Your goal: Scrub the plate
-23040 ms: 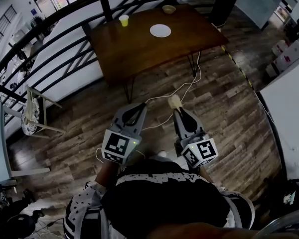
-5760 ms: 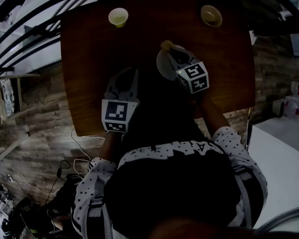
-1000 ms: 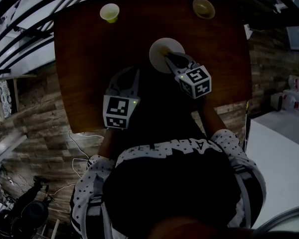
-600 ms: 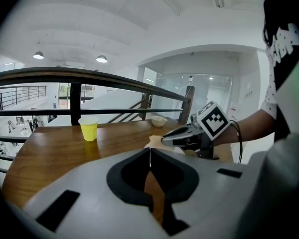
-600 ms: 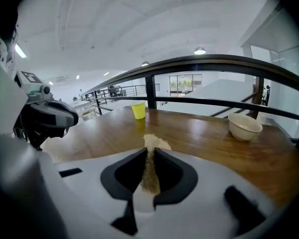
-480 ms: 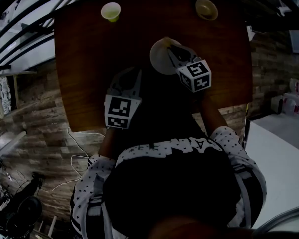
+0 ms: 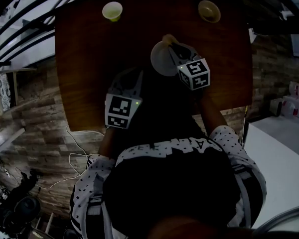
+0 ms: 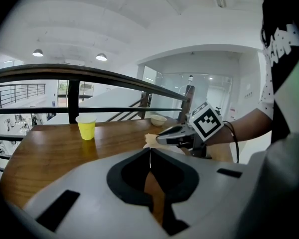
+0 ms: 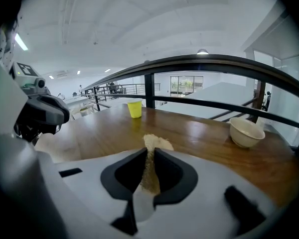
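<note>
The plate (image 7: pixel 160 62) sits at the middle of the dark wooden table (image 7: pixel 89 59), with the right gripper (image 7: pixel 171 45) clamping a sponge (image 9: pixel 157 142) over it. The left gripper (image 7: pixel 131 76), closed and empty, hovers nearer the table's front. A railing (image 7: pixel 35 15) runs behind the table, with plank floor (image 7: pixel 35 118) around it.

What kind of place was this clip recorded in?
Likely an indoor mezzanine or balcony level of an office-type building: a wooden table stands by a dark railing, with plank flooring and glass partitions behind.

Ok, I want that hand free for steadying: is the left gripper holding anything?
No, the left gripper has its jaws shut together with nothing between them.
</note>
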`<state>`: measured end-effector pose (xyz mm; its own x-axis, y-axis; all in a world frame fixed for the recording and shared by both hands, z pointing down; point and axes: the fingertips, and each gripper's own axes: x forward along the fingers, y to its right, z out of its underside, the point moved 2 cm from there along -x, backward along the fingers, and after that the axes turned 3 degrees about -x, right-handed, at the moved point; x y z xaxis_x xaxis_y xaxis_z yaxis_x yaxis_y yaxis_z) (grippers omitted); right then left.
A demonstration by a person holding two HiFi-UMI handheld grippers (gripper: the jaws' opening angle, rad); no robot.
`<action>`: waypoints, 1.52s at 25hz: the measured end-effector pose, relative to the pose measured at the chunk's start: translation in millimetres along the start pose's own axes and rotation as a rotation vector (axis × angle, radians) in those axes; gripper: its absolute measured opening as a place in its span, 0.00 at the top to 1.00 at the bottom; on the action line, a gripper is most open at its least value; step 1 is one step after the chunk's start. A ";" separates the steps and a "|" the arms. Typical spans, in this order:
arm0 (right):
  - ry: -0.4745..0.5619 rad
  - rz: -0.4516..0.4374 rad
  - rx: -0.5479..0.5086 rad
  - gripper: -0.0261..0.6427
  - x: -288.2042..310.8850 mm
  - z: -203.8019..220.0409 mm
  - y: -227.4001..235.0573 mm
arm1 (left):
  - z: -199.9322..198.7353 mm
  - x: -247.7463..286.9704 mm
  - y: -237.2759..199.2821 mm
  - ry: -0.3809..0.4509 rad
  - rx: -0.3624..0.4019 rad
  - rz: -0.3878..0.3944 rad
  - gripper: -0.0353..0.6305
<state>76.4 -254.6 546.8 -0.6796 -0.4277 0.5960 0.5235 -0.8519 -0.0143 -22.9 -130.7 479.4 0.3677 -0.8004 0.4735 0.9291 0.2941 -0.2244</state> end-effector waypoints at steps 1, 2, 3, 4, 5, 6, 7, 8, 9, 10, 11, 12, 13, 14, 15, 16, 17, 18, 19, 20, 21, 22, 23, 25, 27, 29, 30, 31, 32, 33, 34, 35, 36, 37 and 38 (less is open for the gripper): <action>-0.003 -0.004 0.000 0.89 0.9 0.5 -0.3 | -1.1 0.2 -0.3 0.005 0.001 0.000 0.93; -0.007 -0.009 0.000 0.89 2.0 1.1 -0.8 | -2.2 0.5 -0.7 0.010 0.003 0.001 0.93; -0.011 -0.013 -0.001 0.89 3.1 1.8 -1.4 | -2.9 0.8 -1.2 0.013 0.003 0.002 0.93; -0.014 -0.017 -0.002 0.89 3.9 2.7 -2.2 | -3.2 1.1 -1.6 0.015 0.003 0.003 0.93; -0.018 -0.021 -0.003 0.89 4.5 3.8 -3.2 | -3.3 1.3 -1.8 0.015 0.003 0.005 0.93; -0.022 -0.025 -0.003 0.89 4.9 4.9 -4.1 | -3.4 1.5 -1.9 0.016 0.001 0.006 0.93; -0.026 -0.028 -0.003 0.89 5.3 6.0 -4.8 | -3.4 1.7 -2.1 0.017 0.000 0.006 0.93; -0.029 -0.031 -0.001 0.89 5.5 6.8 -5.4 | -3.2 1.9 -2.3 0.017 0.000 0.006 0.93; -0.031 -0.034 0.002 0.89 5.7 7.1 -6.1 | -2.7 2.1 -2.6 0.016 0.002 0.005 0.93; -0.032 -0.037 0.002 0.89 5.9 7.1 -7.0 | -2.0 2.1 -3.1 0.014 0.005 0.003 0.93; -0.033 -0.039 0.001 0.89 6.2 6.9 -8.0 | -1.4 2.0 -3.7 0.012 0.007 0.002 0.93; -0.034 -0.040 -0.002 0.89 6.5 7.0 -9.1 | -1.0 1.7 -4.5 0.012 0.009 0.000 0.93; -0.036 -0.041 -0.006 0.89 6.8 7.4 -10.5 | -0.9 1.3 -5.1 0.013 0.009 -0.001 0.93; -0.039 -0.044 -0.009 0.89 6.7 7.8 -12.0 | -1.0 0.9 -5.5 0.014 0.009 0.000 0.93; -0.042 -0.047 -0.011 0.89 6.3 8.3 -13.6 | -1.3 0.7 -5.7 0.014 0.007 0.000 0.93; -0.046 -0.050 -0.015 0.89 5.6 8.6 -15.1 | -1.6 0.7 -5.7 0.014 0.005 0.001 0.93; -0.050 -0.052 -0.019 0.89 5.1 8.9 -16.2 | -2.0 0.8 -5.7 0.013 0.003 0.000 0.93; -0.052 -0.054 -0.024 0.89 4.6 9.2 -17.0 | -2.3 0.9 -5.6 0.012 0.002 0.000 0.93; -0.055 -0.057 -0.027 0.89 4.2 9.6 -17.8 | -2.6 0.9 -5.4 0.012 0.000 -0.001 0.93; -0.057 -0.060 -0.030 0.89 3.7 9.9 -18.9 | -2.8 0.6 -5.0 0.013 -0.001 0.000 0.93; -0.059 -0.063 -0.032 0.89 3.1 10.3 -20.2 | -3.0 0.1 -4.5 0.015 -0.003 0.002 0.93; -0.061 -0.066 -0.035 0.89 2.5 10.8 -21.3 | -3.1 -0.2 -4.0 0.017 -0.003 0.004 0.93; -0.063 -0.067 -0.039 0.89 1.8 11.3 -22.2 | -3.3 -0.4 -3.5 0.019 -0.003 0.007 0.93; -0.070 -0.072 -0.045 0.89 0.7 12.4 -23.9 | -3.8 -0.6 -2.9 0.021 -0.004 0.008 0.93; -0.078 -0.077 -0.048 0.89 -0.5 13.6 -25.8 | -4.1 -0.9 -2.6 0.024 -0.005 0.008 0.93; -0.083 -0.082 -0.055 0.89 -0.8 14.7 -28.2 | -4.0 -1.2 -2.2 0.023 -0.007 0.011 0.93; -0.085 -0.085 -0.059 0.89 -0.6 14.8 -29.1 | -4.1 -1.1 -2.1 0.022 -0.007 0.013 0.93; -0.086 -0.086 -0.061 0.89 -0.5 14.7 -29.8 | -4.2 -0.8 -2.0 0.021 -0.006 0.014 0.93; -0.087 -0.087 -0.061 0.89 -0.5 14.7 -30.5 | -4.3 -0.6 -1.9 0.020 -0.004 0.015 0.93; -0.087 -0.088 -0.061 0.89 -0.7 15.0 -31.3 | -4.1 -0.6 -1.6 0.020 -0.003 0.015 0.93; -0.088 -0.090 -0.060 0.89 -1.2 15.5 -32.1 | -3.9 -0.8 -1.1 0.020 -0.004 0.015 0.93; -0.088 -0.092 -0.061 0.89 -1.9 16.3 -33.0 | -3.7 -0.9 -0.4 0.021 -0.005 0.015 0.93; -0.090 -0.094 -0.063 0.89 -2.7 17.1 -33.9 | -3.7 -0.9 0.3 0.022 -0.004 0.016 0.93; -0.092 -0.097 -0.065 0.89 -3.4 17.7 -34.8 | -4.0 -1.0 0.8 0.024 -0.004 0.017 0.93; -0.094 -0.099 -0.066 0.89 -4.2 18.2 -35.4 | -4.5 -1.0 1.1 0.025 -0.003 0.018 0.93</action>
<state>70.0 -217.1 559.4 -0.6733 -0.3132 0.6698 0.4193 -0.9078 -0.0030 -22.5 -132.0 474.8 0.3833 -0.8078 0.4478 0.9221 0.3072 -0.2351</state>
